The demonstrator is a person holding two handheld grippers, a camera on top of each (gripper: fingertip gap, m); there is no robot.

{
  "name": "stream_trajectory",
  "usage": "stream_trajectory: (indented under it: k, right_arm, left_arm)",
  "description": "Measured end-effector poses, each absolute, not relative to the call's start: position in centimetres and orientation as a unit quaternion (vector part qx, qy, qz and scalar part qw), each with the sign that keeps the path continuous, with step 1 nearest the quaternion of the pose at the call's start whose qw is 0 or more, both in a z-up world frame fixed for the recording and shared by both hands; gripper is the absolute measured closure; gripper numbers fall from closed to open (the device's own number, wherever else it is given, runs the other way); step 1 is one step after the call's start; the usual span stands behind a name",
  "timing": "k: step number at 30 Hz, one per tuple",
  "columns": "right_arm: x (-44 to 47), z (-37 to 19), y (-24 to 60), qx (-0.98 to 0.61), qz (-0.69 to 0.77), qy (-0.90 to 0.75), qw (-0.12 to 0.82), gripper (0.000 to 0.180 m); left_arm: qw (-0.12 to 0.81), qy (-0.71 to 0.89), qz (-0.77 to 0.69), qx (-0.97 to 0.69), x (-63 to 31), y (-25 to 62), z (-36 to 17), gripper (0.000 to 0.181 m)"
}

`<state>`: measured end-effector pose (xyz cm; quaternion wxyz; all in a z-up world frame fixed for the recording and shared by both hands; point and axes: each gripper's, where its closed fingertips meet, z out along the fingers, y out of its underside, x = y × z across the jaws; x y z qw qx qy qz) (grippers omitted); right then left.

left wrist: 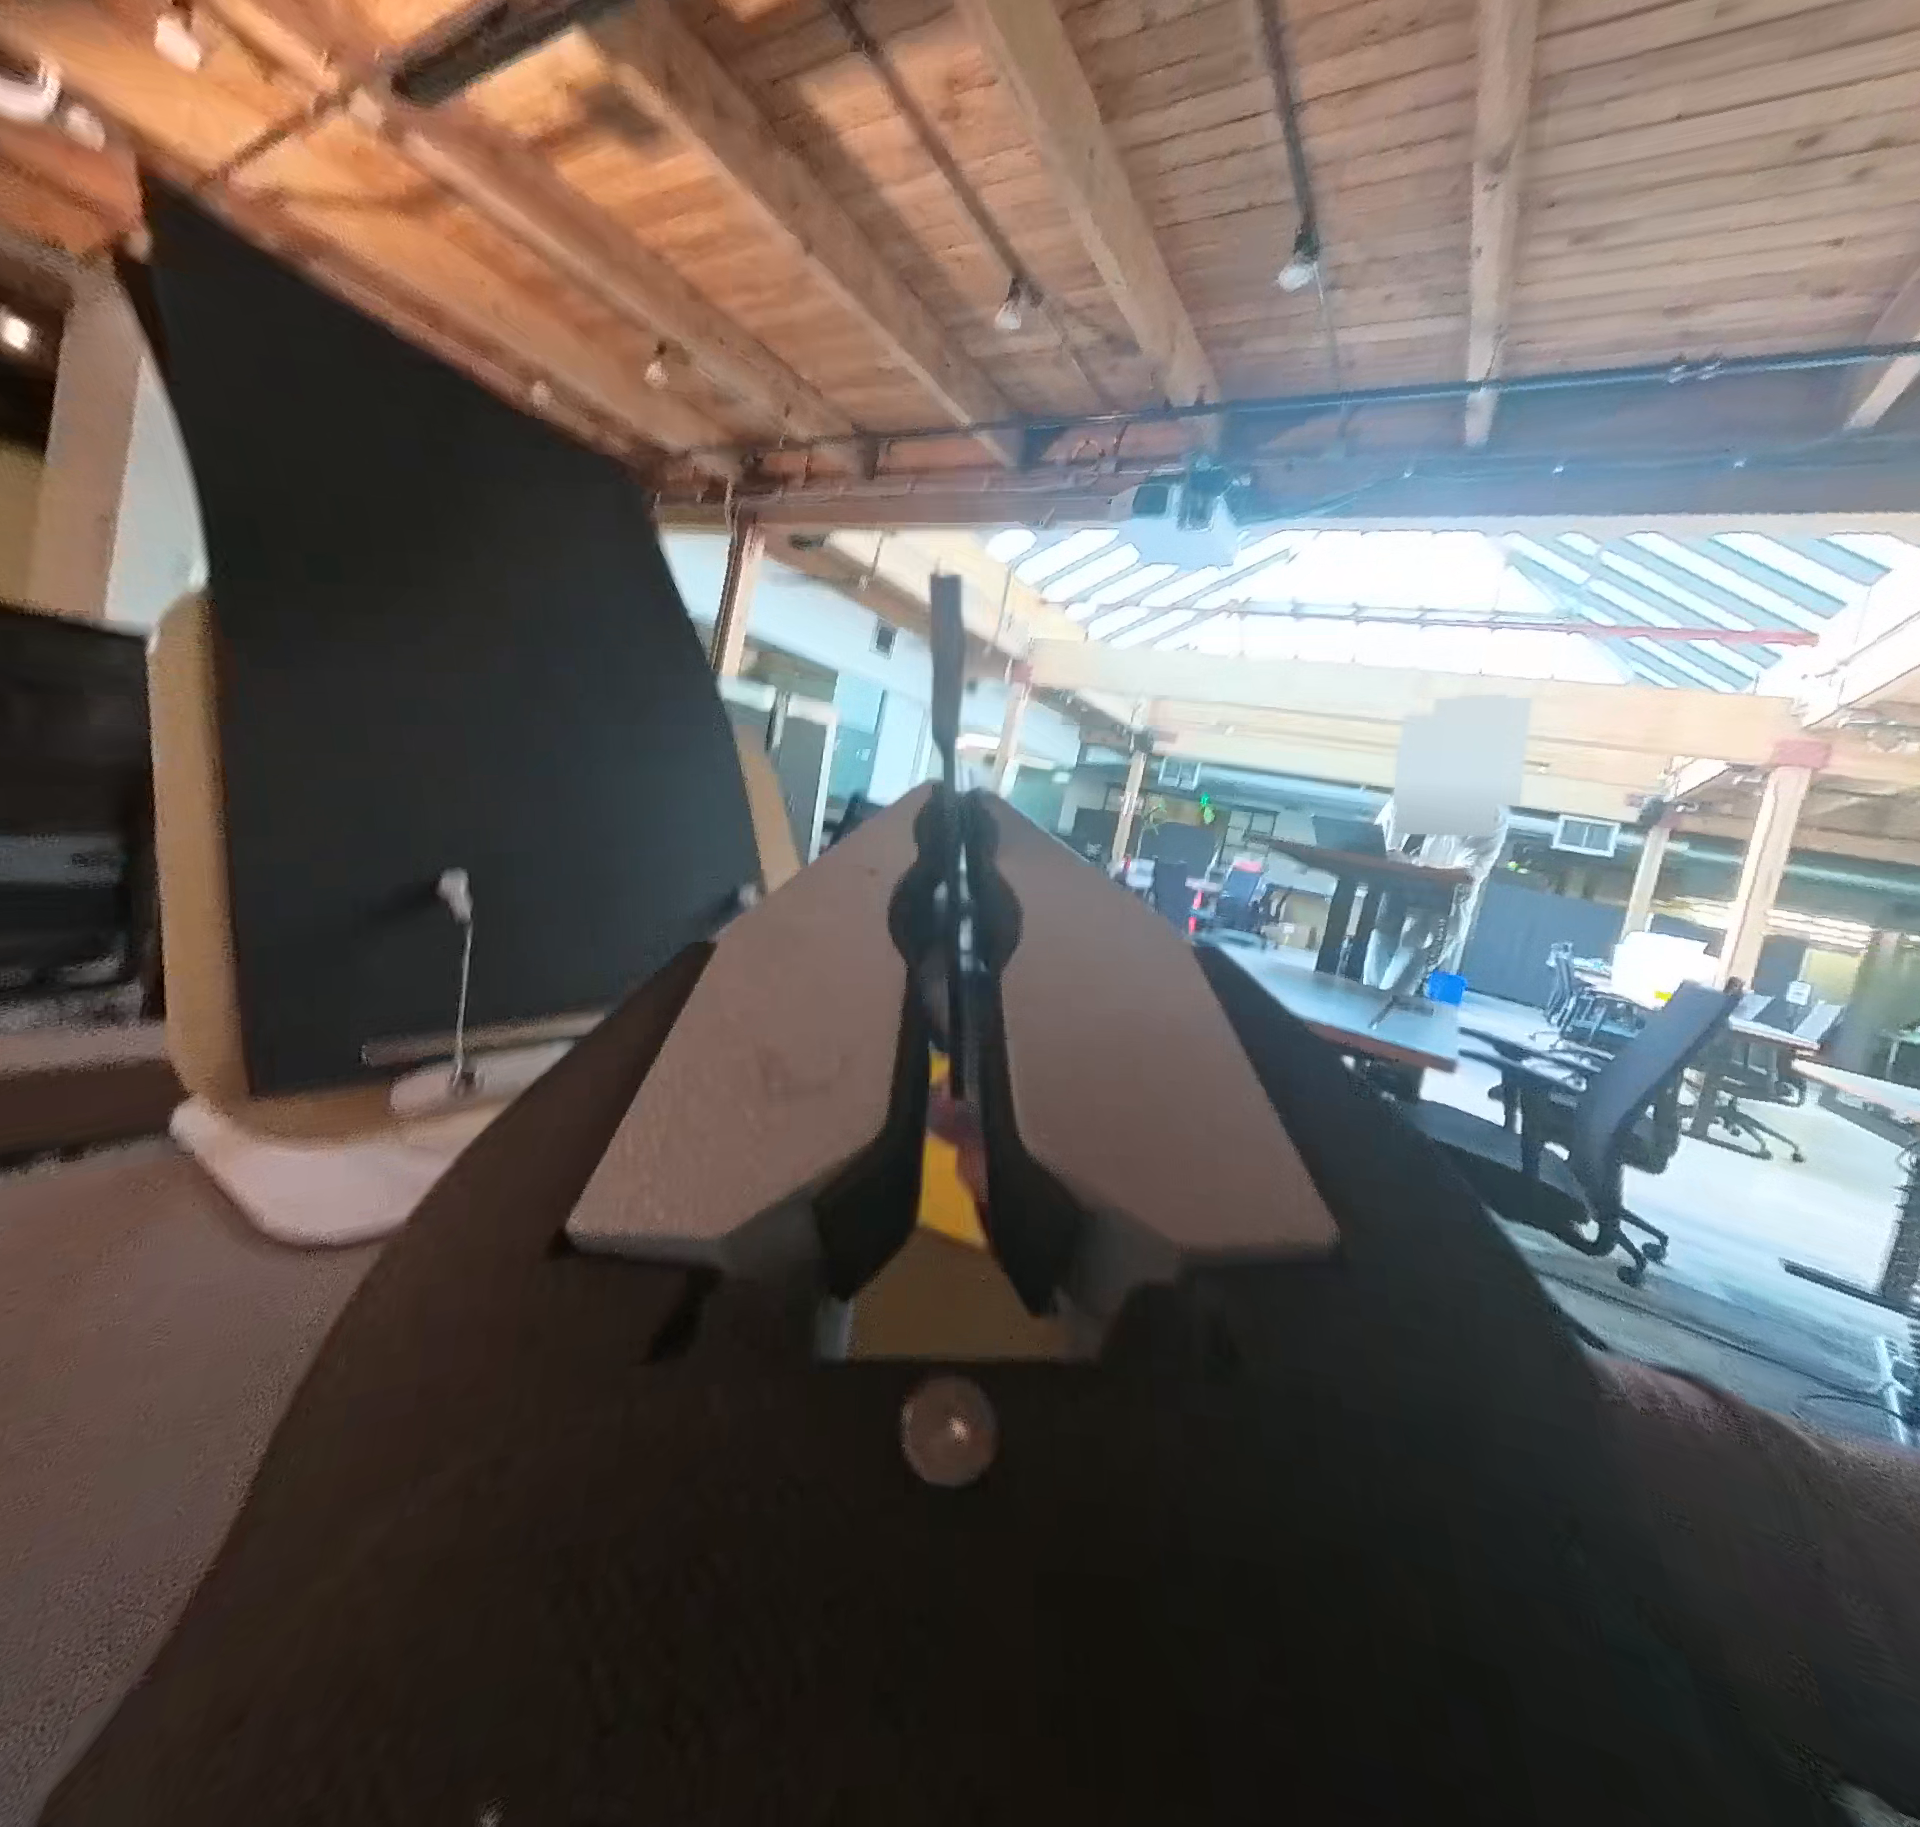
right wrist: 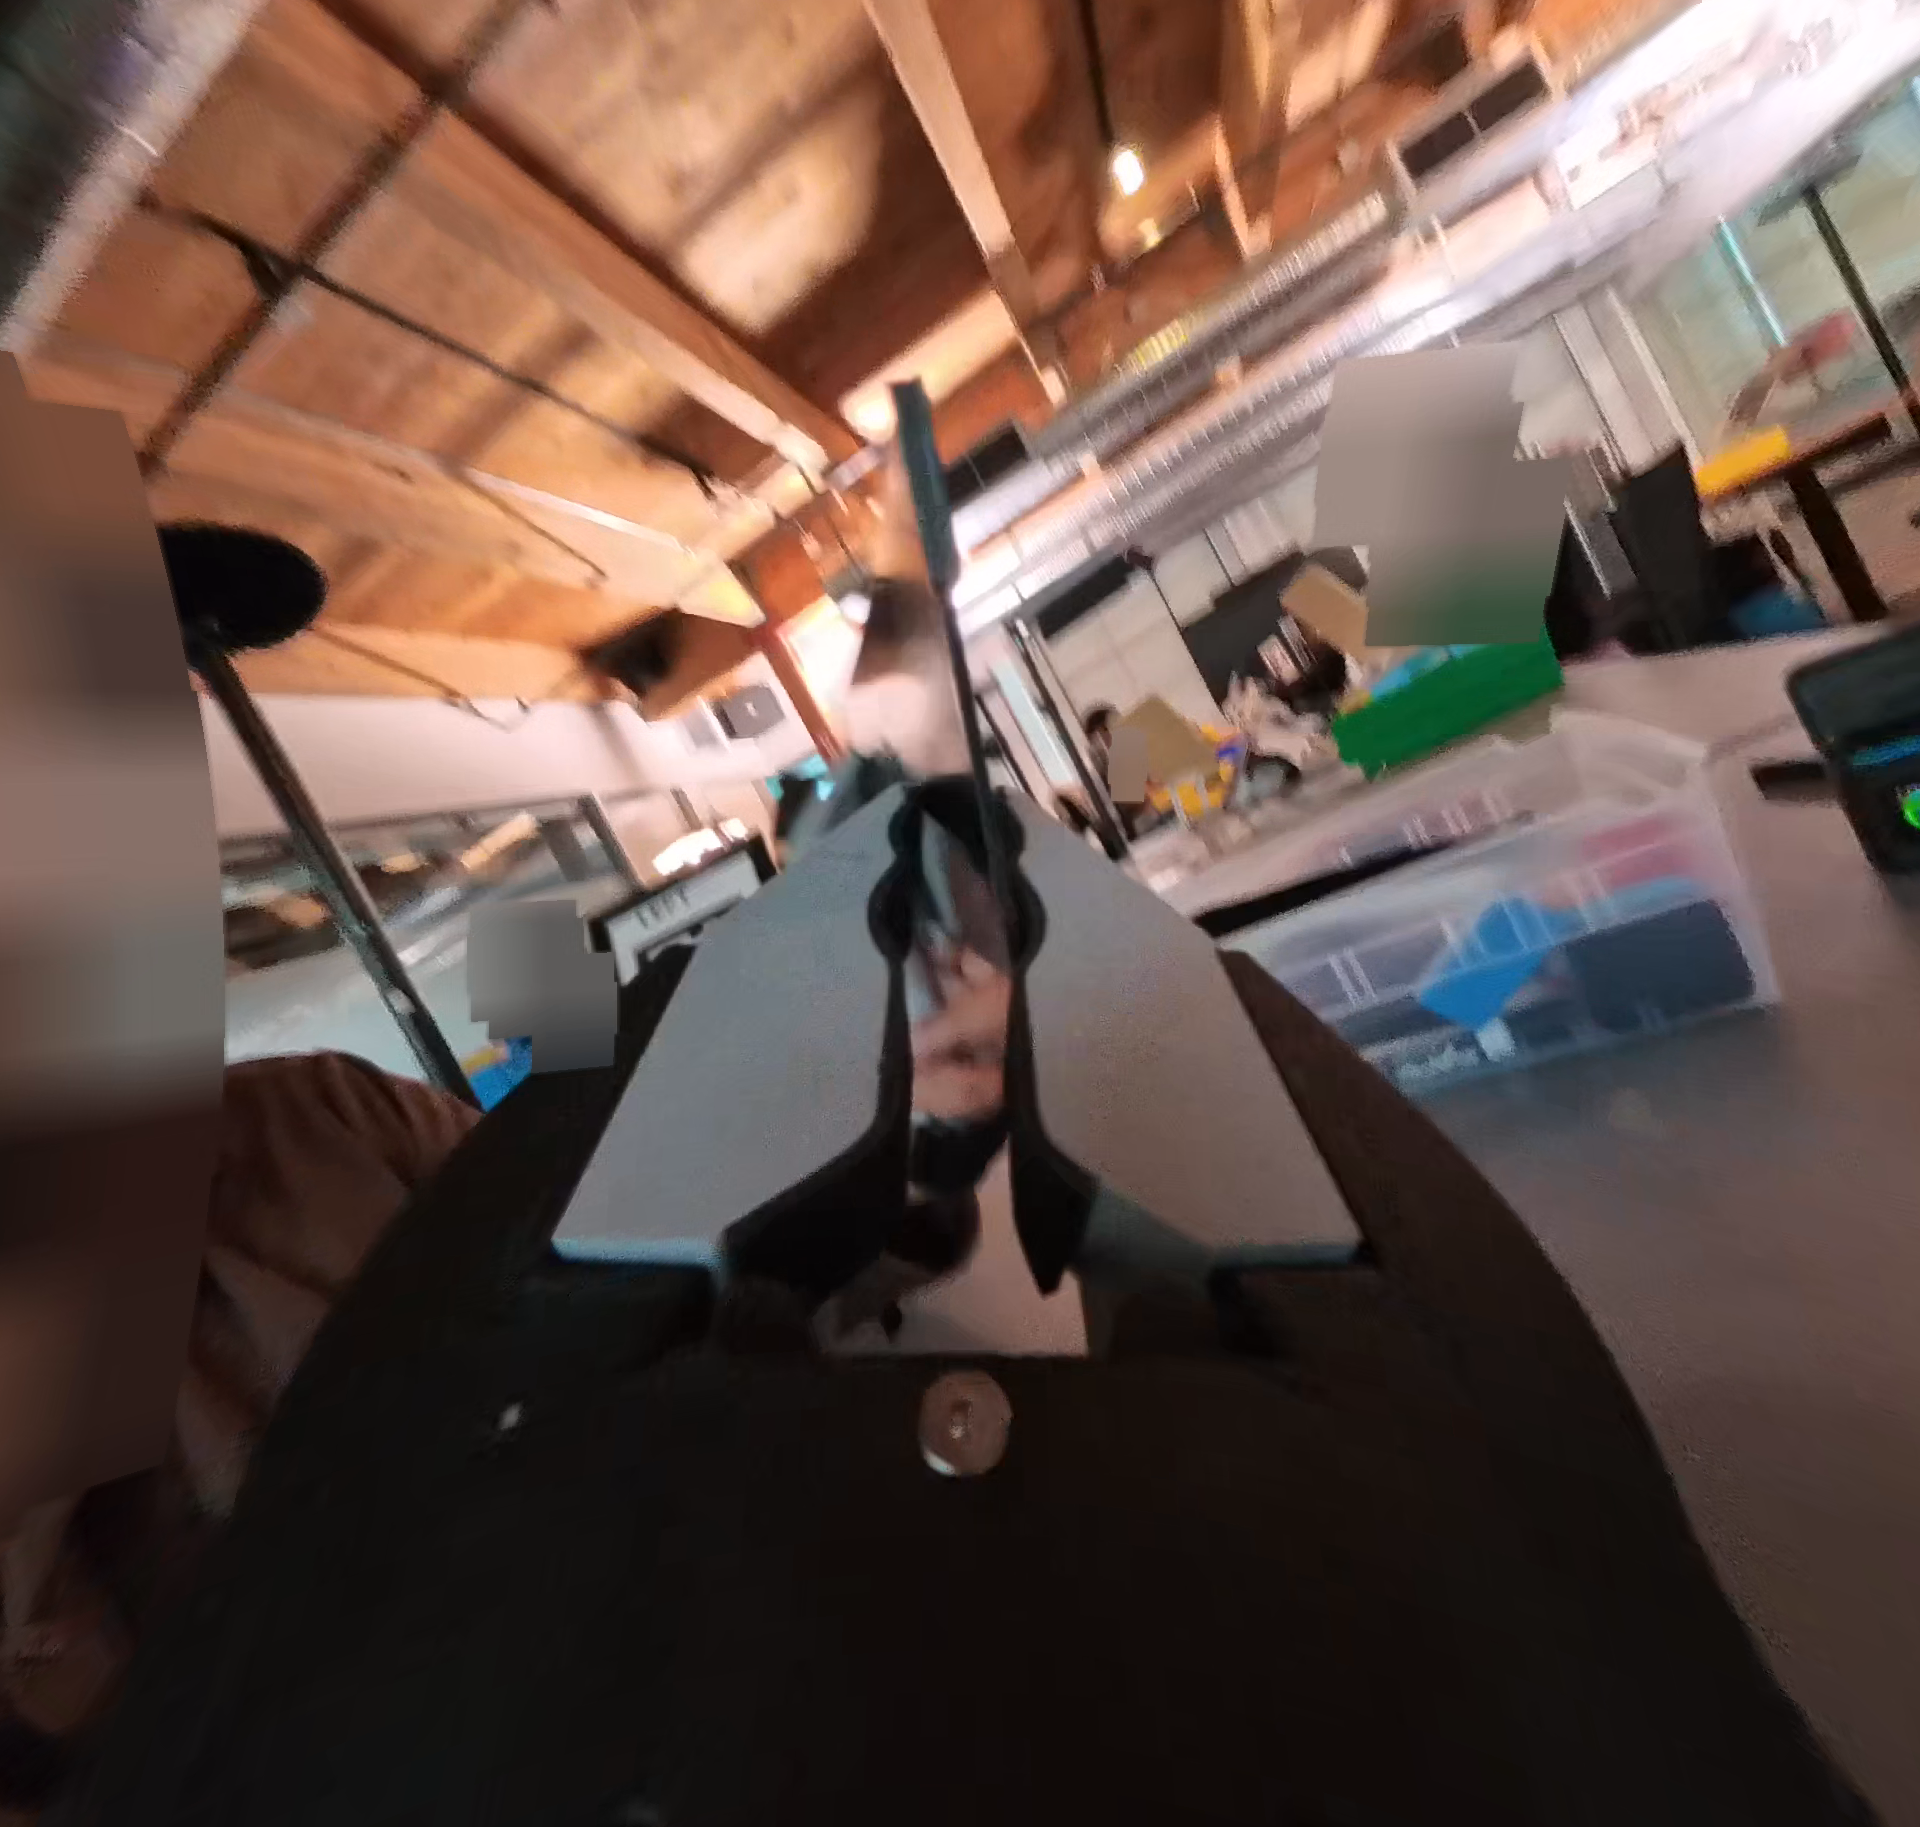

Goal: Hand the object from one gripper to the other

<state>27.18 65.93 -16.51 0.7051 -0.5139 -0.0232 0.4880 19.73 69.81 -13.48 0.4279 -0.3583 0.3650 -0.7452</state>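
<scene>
Thin flat black object (left wrist: 948, 676), hand-held gripper (left wrist: 951, 821)

A grey bench (right wrist: 1714, 1206) fills the right of the right wrist frame; a clear plastic bin (right wrist: 1507, 904) and a dark case (right wrist: 1870, 738) rest on it.
</scene>
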Motion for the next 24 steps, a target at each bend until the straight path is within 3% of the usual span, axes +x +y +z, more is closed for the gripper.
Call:
stream_trajectory:
  k: [1,5,8,10,16,21,24]
  right_arm:
    - [28.0,-15.9,65.2,-0.491,0.503,-0.017,0.711,0.180]
    - [28.9,-15.8,64.9,-0.498,0.462,-0.020,0.733,0.180]
    - [28.8,-15.8,64.9,-0.541,0.372,-0.042,0.753,0.180]
    - [29.4,-15.6,64.7,-0.571,0.283,-0.048,0.769,0.180]
    - [29.8,-16.3,65.2,-0.646,-0.095,-0.133,0.746,0.180]
    - [28.0,-19.0,67.1,-0.624,-0.410,-0.268,0.609,0.180]
    - [26.5,-20.4,68.4,-0.579,-0.514,-0.330,0.541,0.180]
  left_arm:
    - [0.415,0.370,-0.739,-0.379,20.2,69.9,-14.6,0.181]
    - [0.347,0.379,-0.750,-0.417,21.3,69.8,-17.5,0.180]
    - [0.334,0.391,-0.721,-0.463,21.7,71.8,-19.0,0.163]
    - [0.365,0.416,-0.686,-0.471,21.2,72.8,-19.5,0.133]
    - [0.457,0.536,-0.528,-0.475,20.6,73.2,-21.4,0.119]
    - [0.295,0.529,-0.622,-0.496,20.3,70.3,-20.6,0.115]
    - [0.195,0.482,-0.691,-0.501,20.2,69.6,-19.5,0.116]
